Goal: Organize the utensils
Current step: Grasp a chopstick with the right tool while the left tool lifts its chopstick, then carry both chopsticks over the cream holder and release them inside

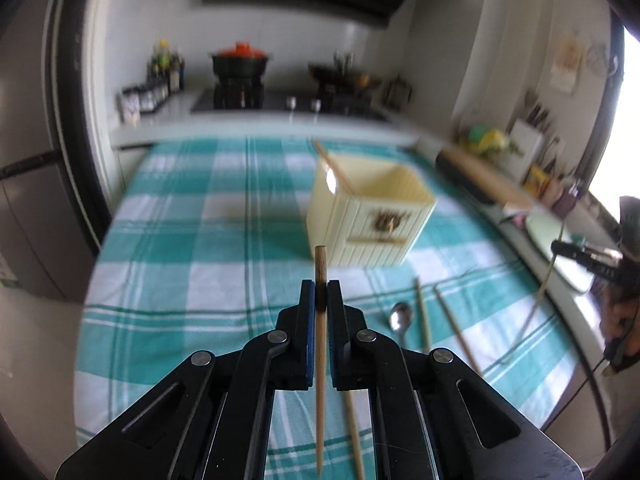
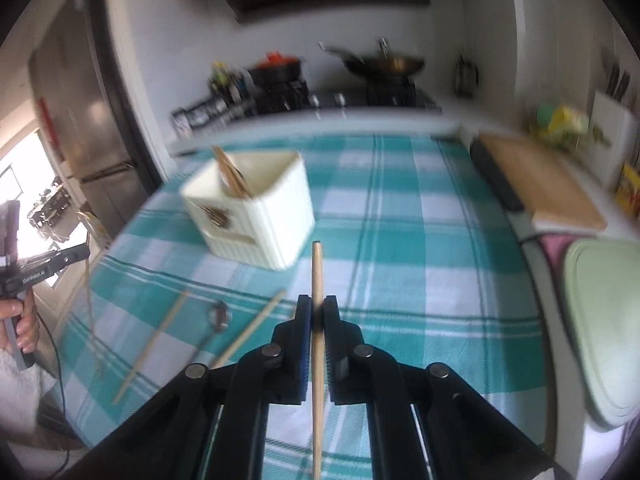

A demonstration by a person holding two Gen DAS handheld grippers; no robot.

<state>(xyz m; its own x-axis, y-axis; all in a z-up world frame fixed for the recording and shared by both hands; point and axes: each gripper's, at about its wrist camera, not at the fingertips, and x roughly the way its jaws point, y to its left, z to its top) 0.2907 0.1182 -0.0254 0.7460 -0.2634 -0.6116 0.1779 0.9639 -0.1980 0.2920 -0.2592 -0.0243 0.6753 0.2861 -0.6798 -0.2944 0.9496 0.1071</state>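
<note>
My left gripper [image 1: 320,294] is shut on a wooden chopstick [image 1: 320,264] that stands upright between its pads, above the teal checked tablecloth [image 1: 180,240]. My right gripper [image 2: 316,310] is shut on a paler chopstick [image 2: 317,268], also upright. A cream utensil holder [image 1: 368,216] [image 2: 256,216] stands on the cloth ahead of both, with chopsticks leaning inside it. On the cloth lie a metal spoon [image 1: 401,318] [image 2: 218,316] and loose chopsticks [image 1: 422,316] [image 2: 156,340]. The right gripper [image 1: 588,258] shows at the far right of the left wrist view. The left gripper [image 2: 52,262] shows at the left edge of the right wrist view.
A stove with a red-lidded pot [image 1: 240,60] and a wok [image 2: 384,62] sits on the far counter. A wooden cutting board [image 2: 536,180] and a pale green board [image 2: 604,320] lie along the right counter. A refrigerator [image 2: 80,120] stands at the left.
</note>
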